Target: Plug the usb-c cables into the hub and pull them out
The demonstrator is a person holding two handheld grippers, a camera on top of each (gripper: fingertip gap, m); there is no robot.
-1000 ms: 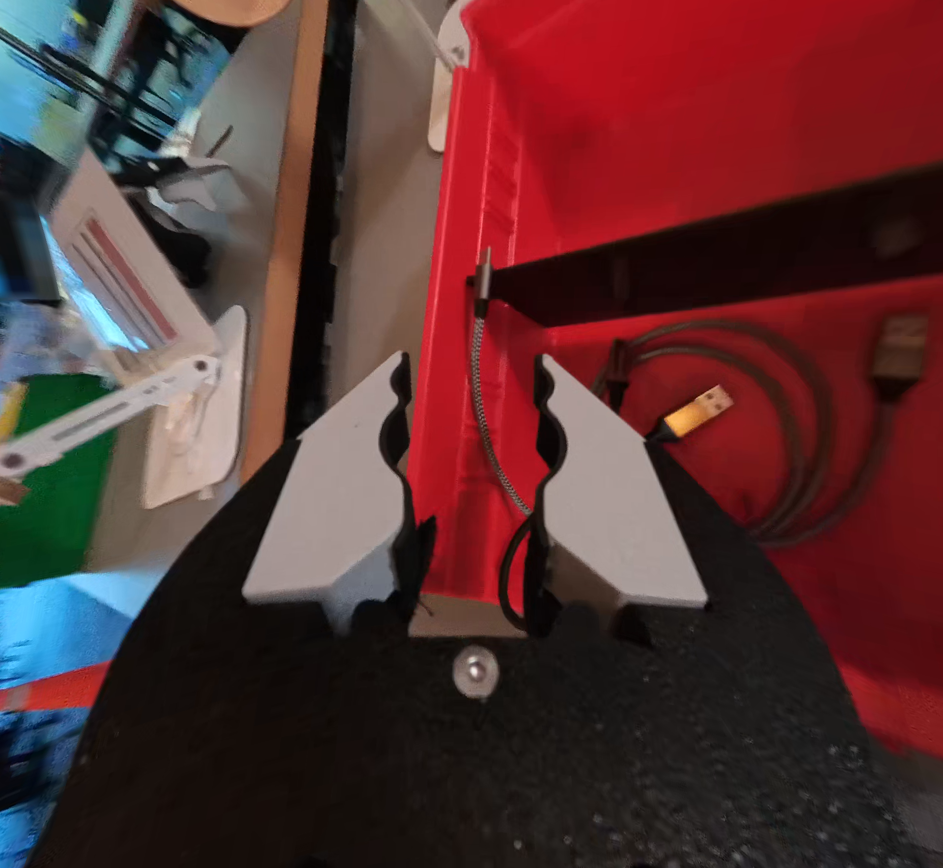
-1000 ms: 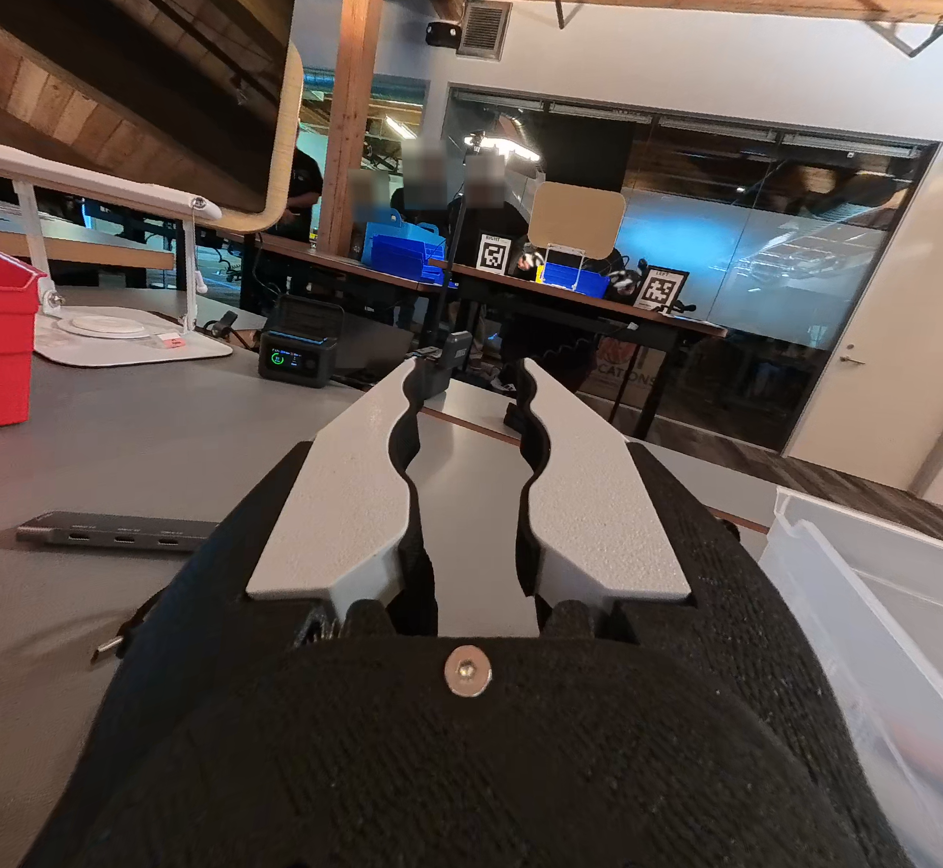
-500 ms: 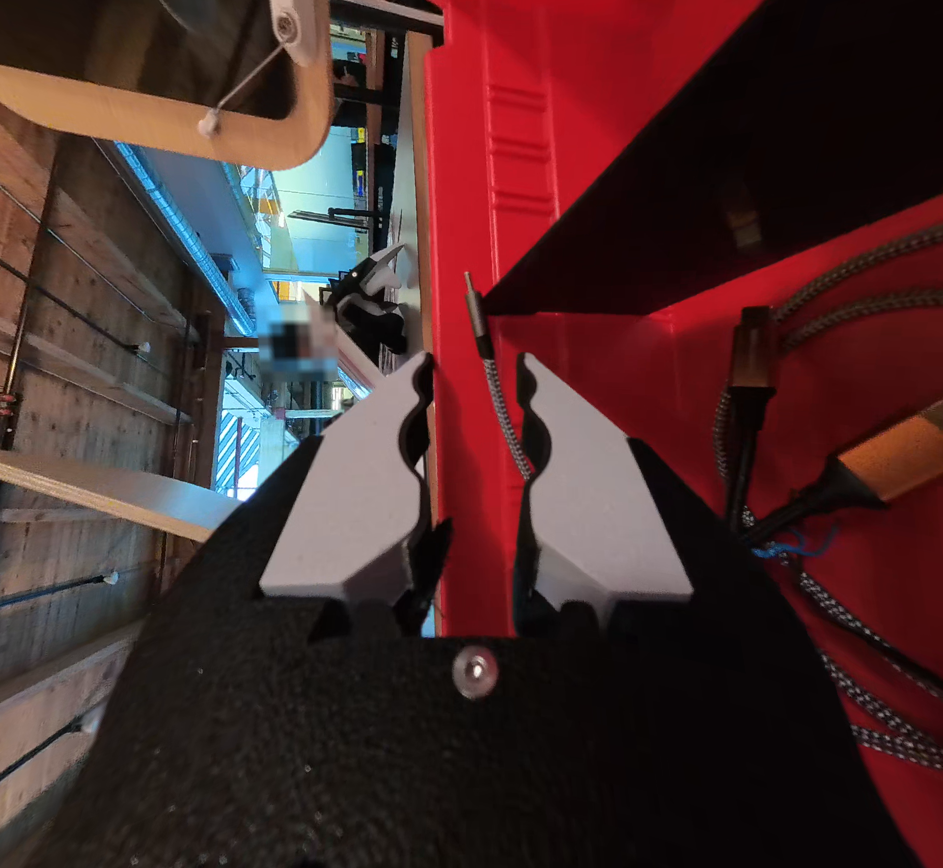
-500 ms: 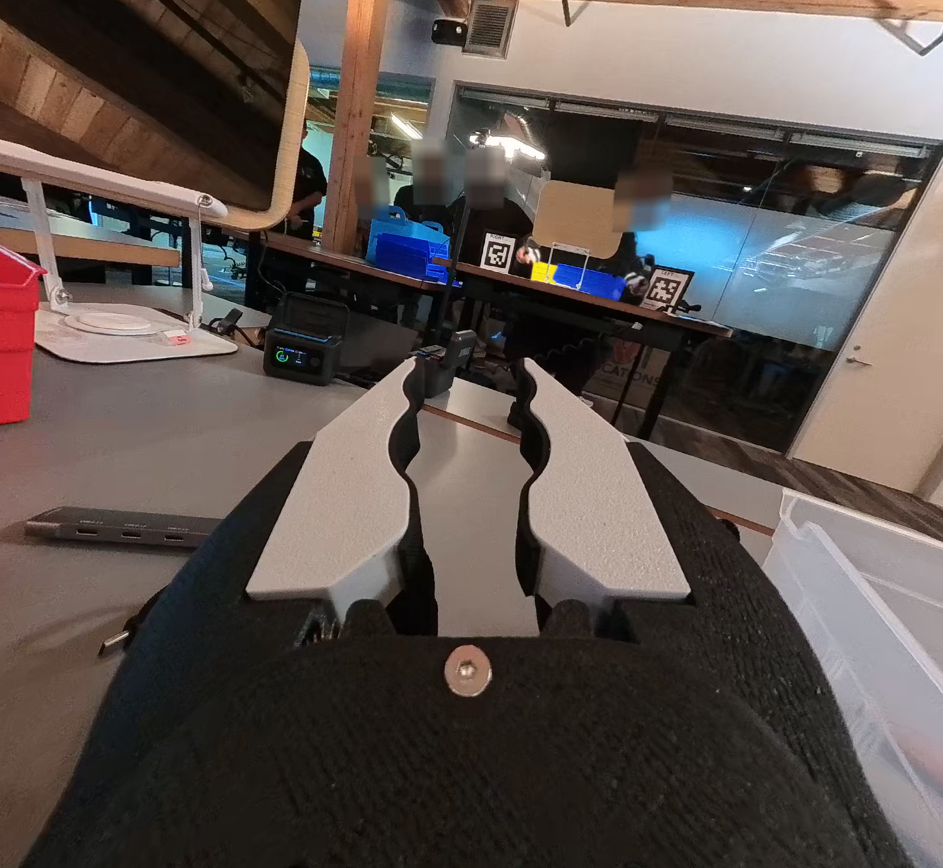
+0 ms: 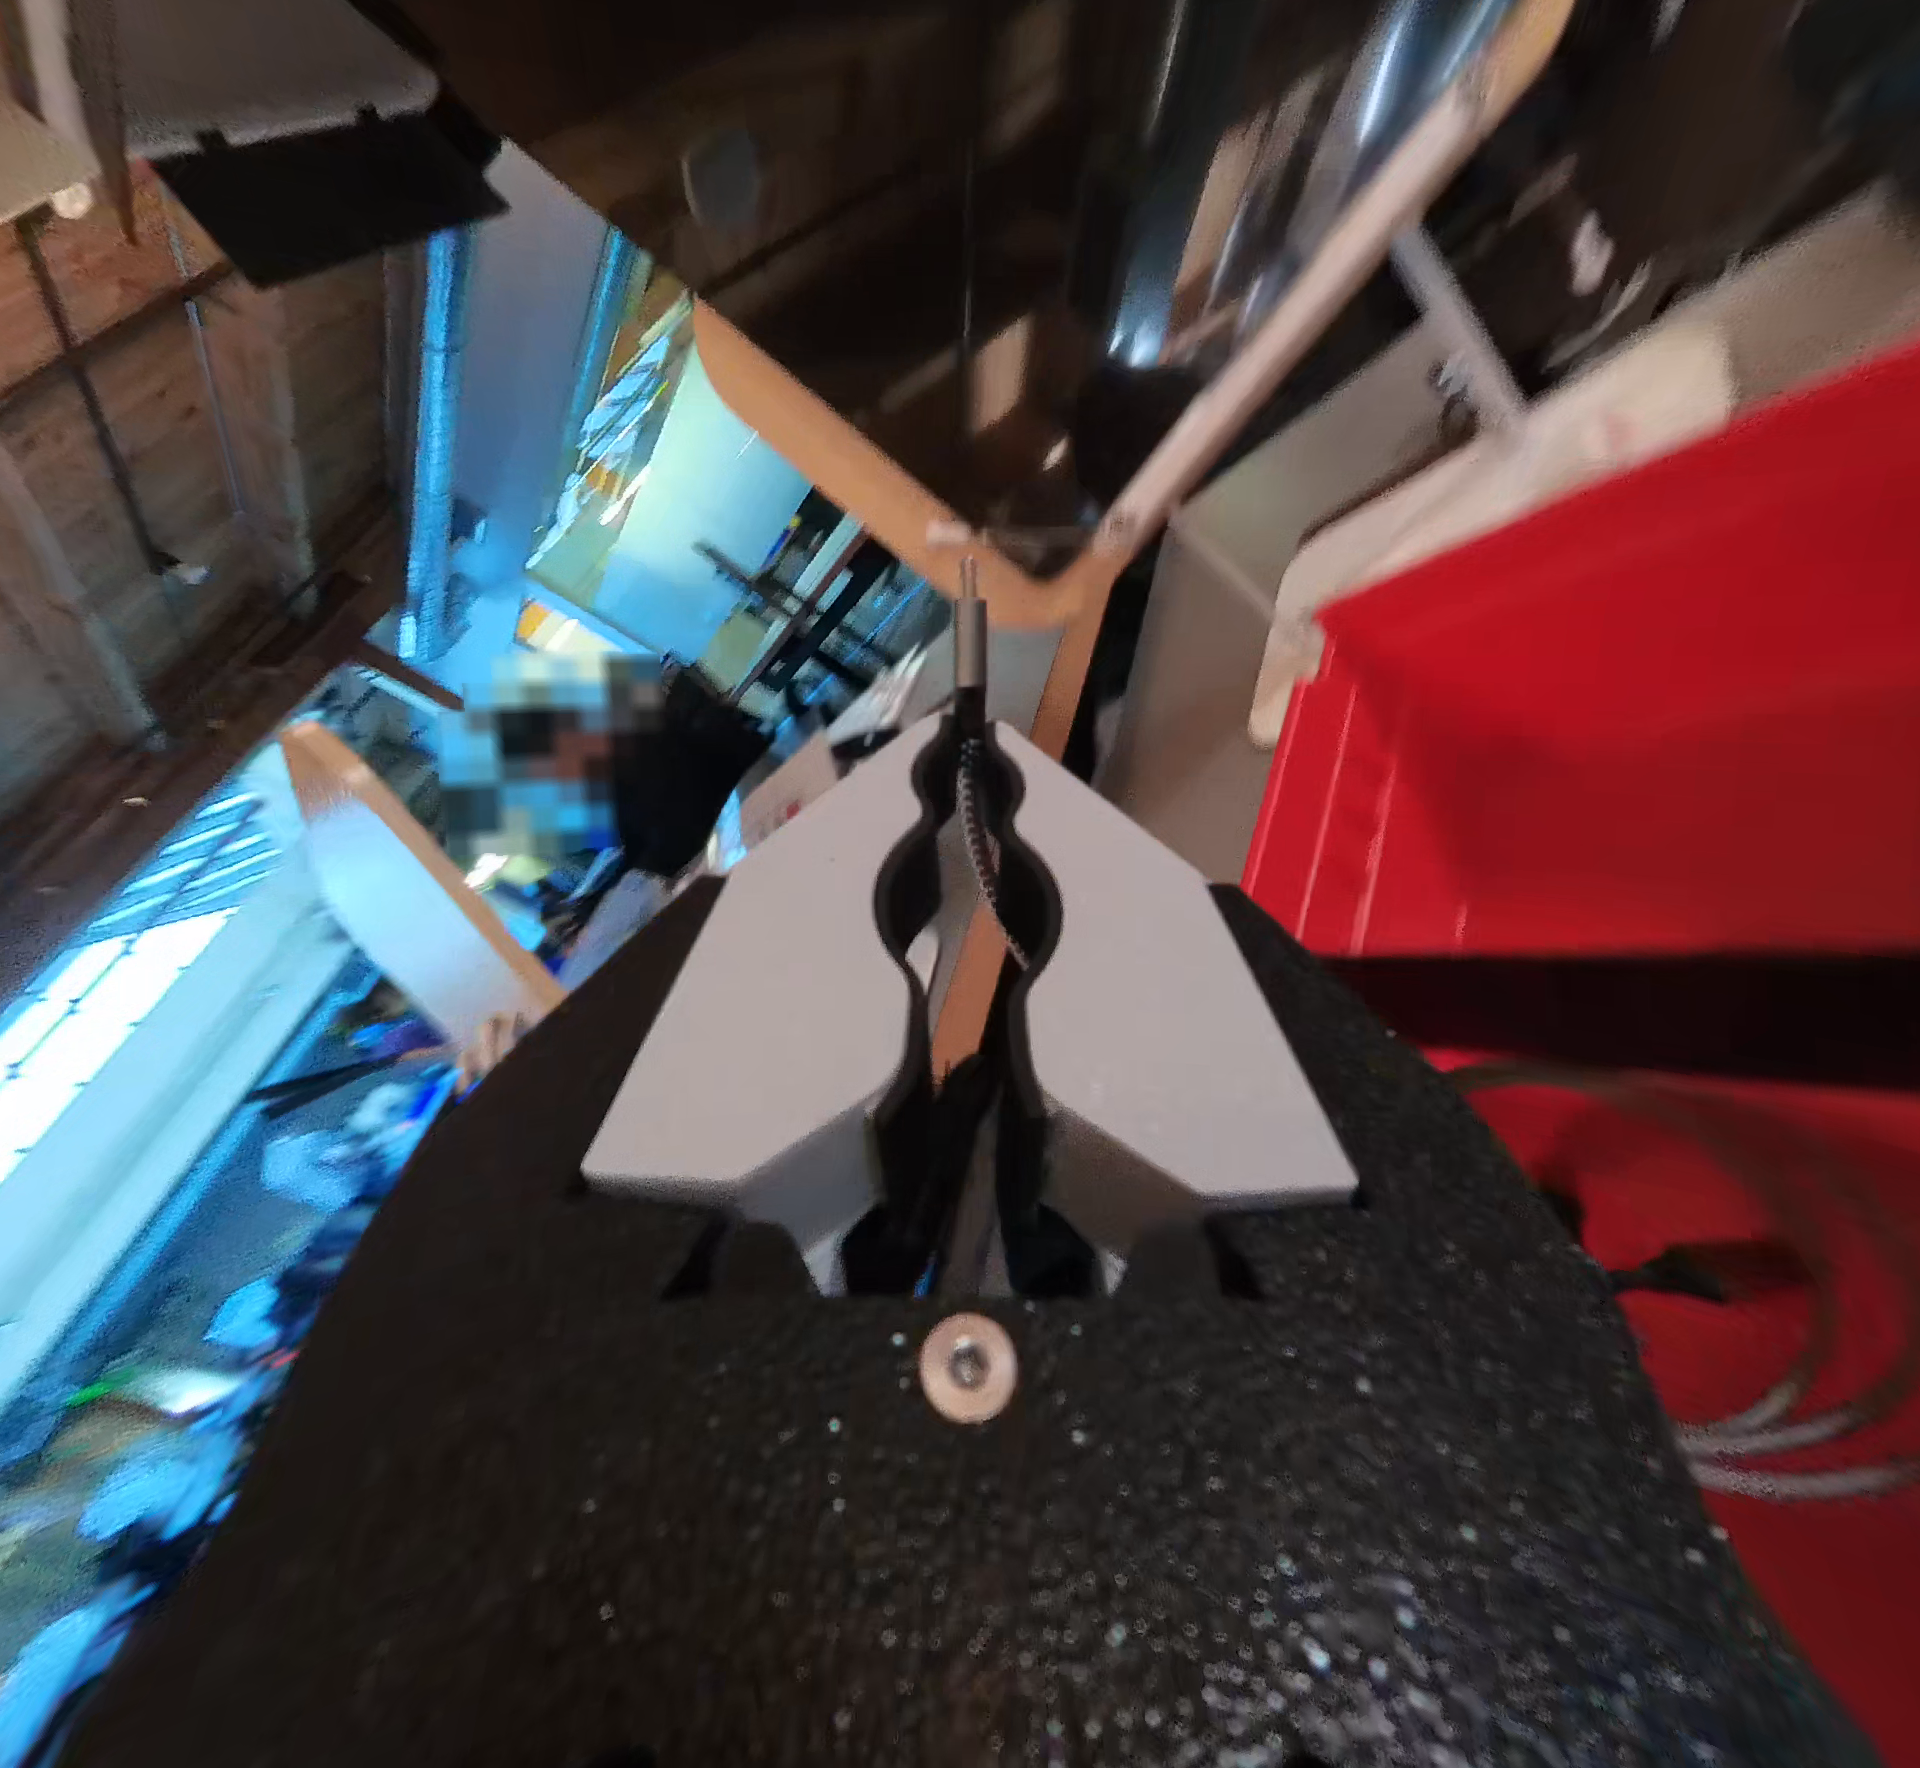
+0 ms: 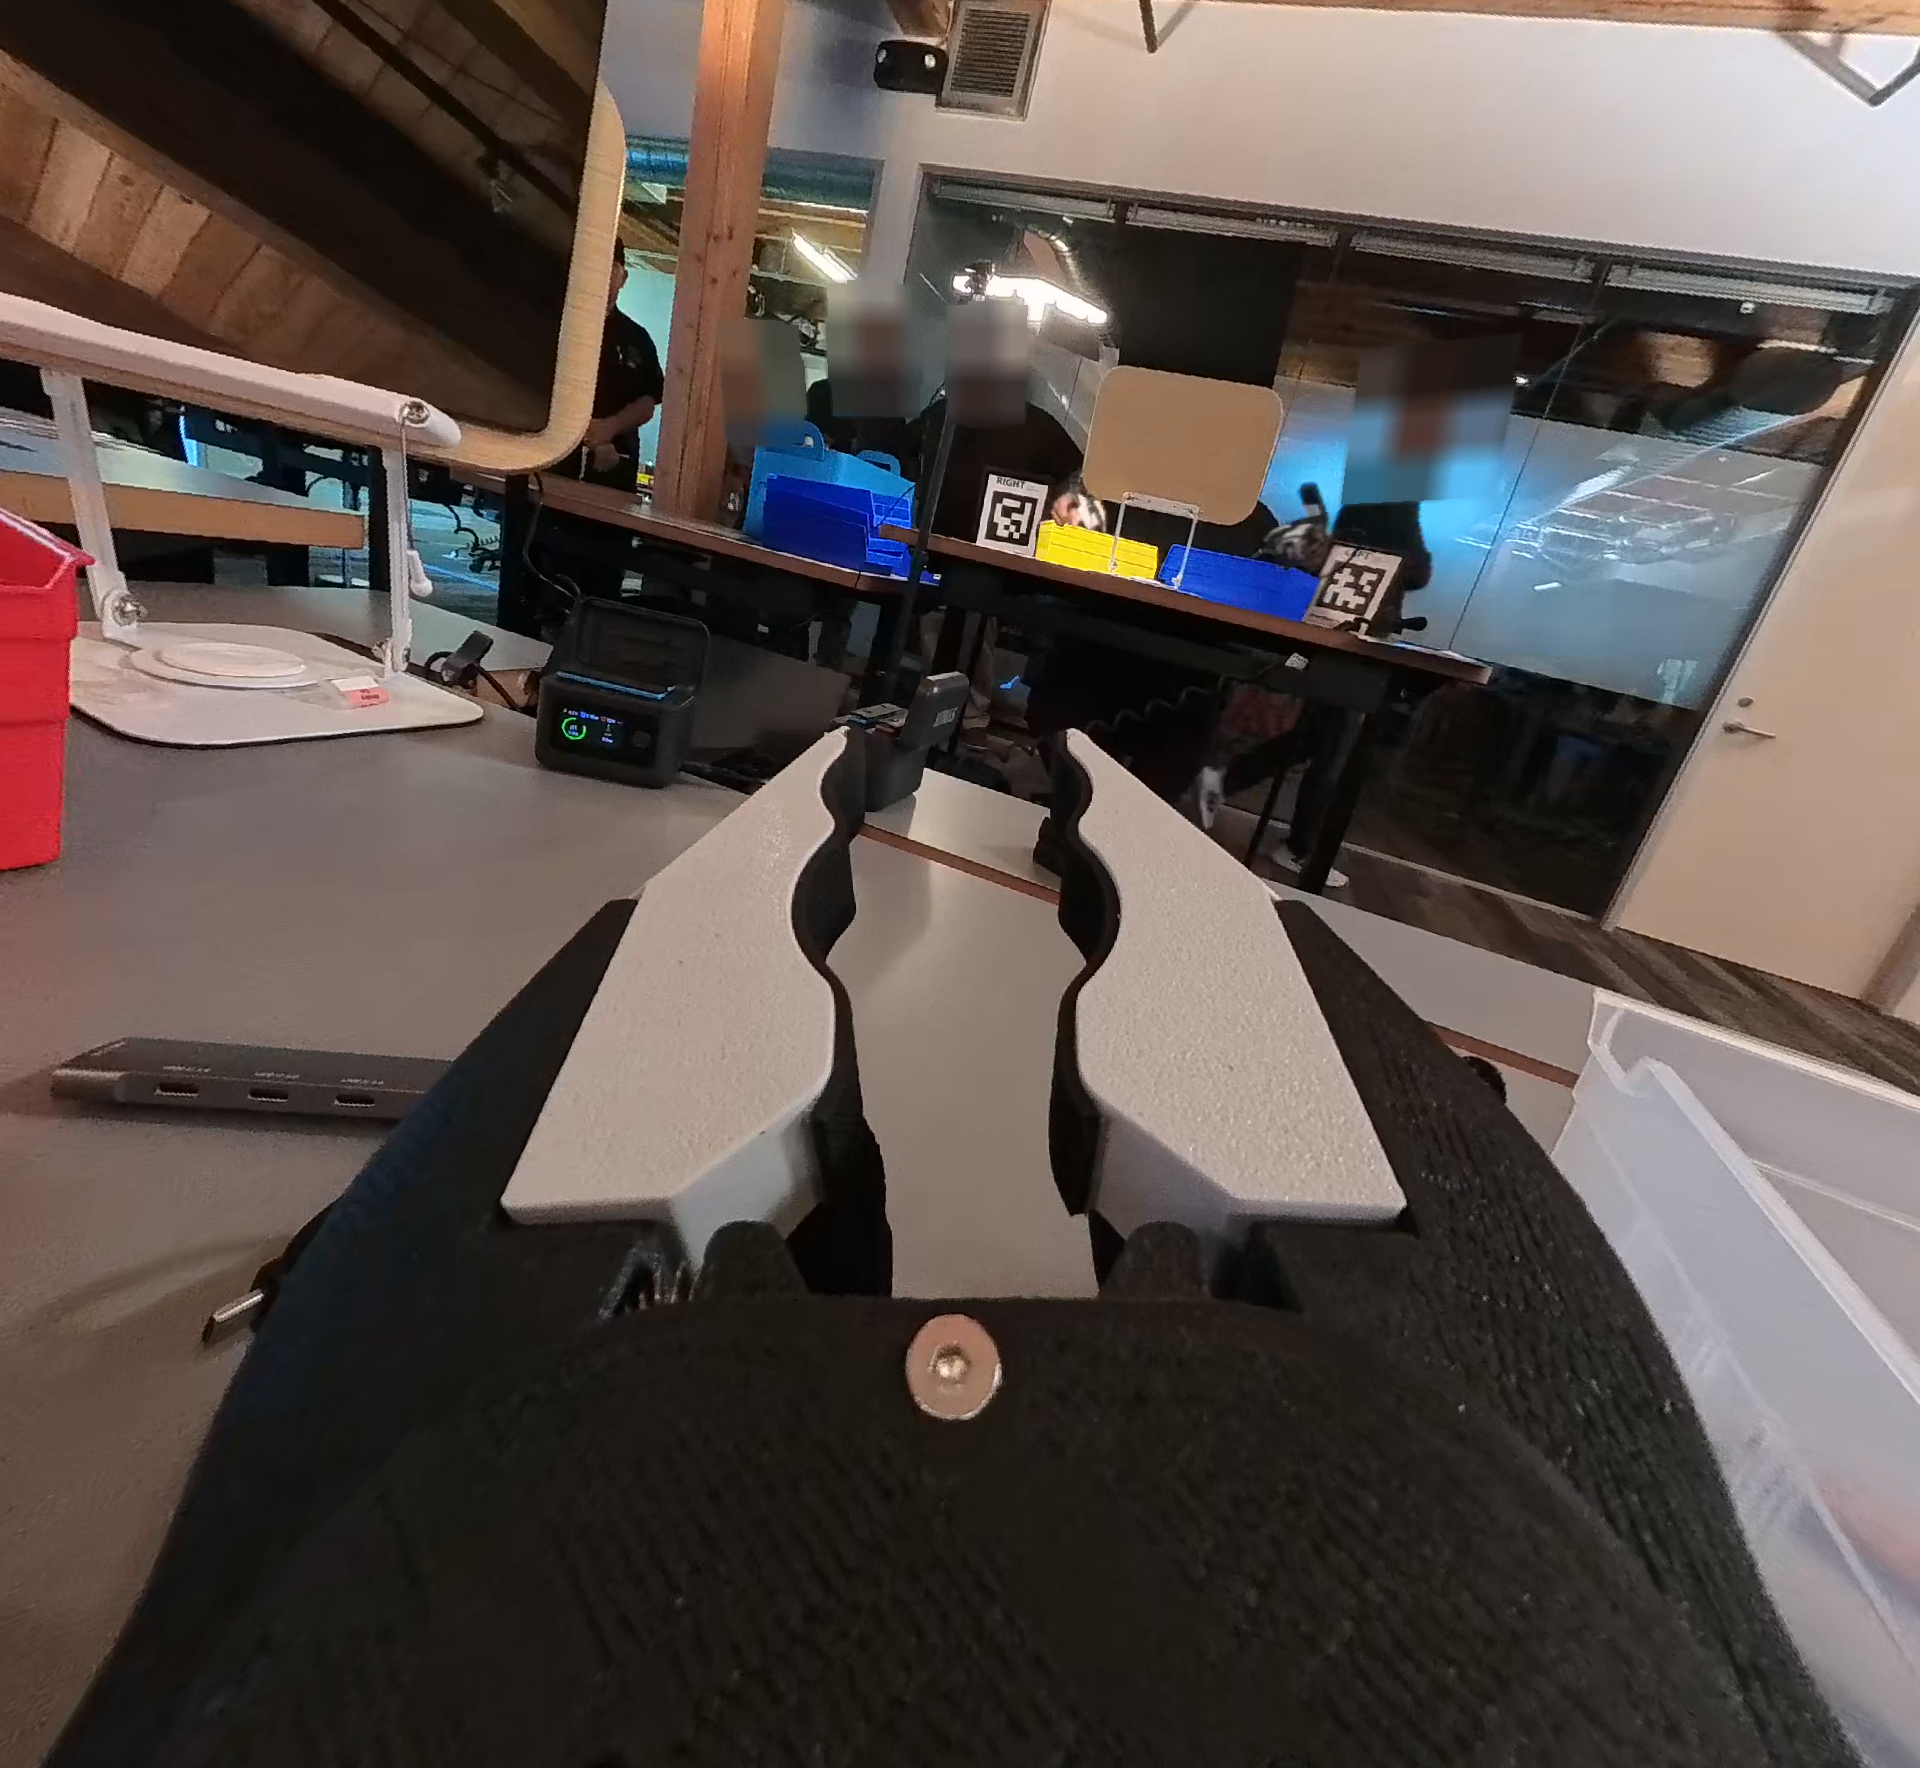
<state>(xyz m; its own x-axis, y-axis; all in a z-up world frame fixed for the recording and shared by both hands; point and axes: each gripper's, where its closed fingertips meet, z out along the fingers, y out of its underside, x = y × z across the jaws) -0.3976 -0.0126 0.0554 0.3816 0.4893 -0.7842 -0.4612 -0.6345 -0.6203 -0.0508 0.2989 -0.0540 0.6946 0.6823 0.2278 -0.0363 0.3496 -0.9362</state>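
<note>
1. The left gripper point(image 5: 971, 742) has its jaws closed tight on a braided usb-c cable point(image 5: 982, 845), pinching it just behind the metal plug point(image 5: 970, 648); the plug sticks out past the fingertips into open air, pointing away from the camera

2. The red bin point(image 5: 1621, 783) sits off to the right of that gripper in the left wrist view, with a black divider point(image 5: 1662, 1017) across it and more coiled cables point(image 5: 1787, 1406) lying on its floor, so by the look of it one cable is picked and the rest wait their turn

3. The hub point(image 6: 239, 1079), a slim grey bar, lies flat on the grey table point(image 6: 364, 897) to the left of the right gripper point(image 6: 956, 773) in the right wrist view; three ports show along its near side and none of them holds a plug

4. The right gripper hovers above the table with its jaws moderately apart and nothing between them; it is not touching the hub

5. A clear plastic bin point(image 6: 1766, 1199) stands at the right edge of that view

6. Judging from this, only the first pick is done: bringing the plug to the hub, steadying the hub, plugging in, pulling out, and doing the same for the remaining cables all lie ahead
</note>
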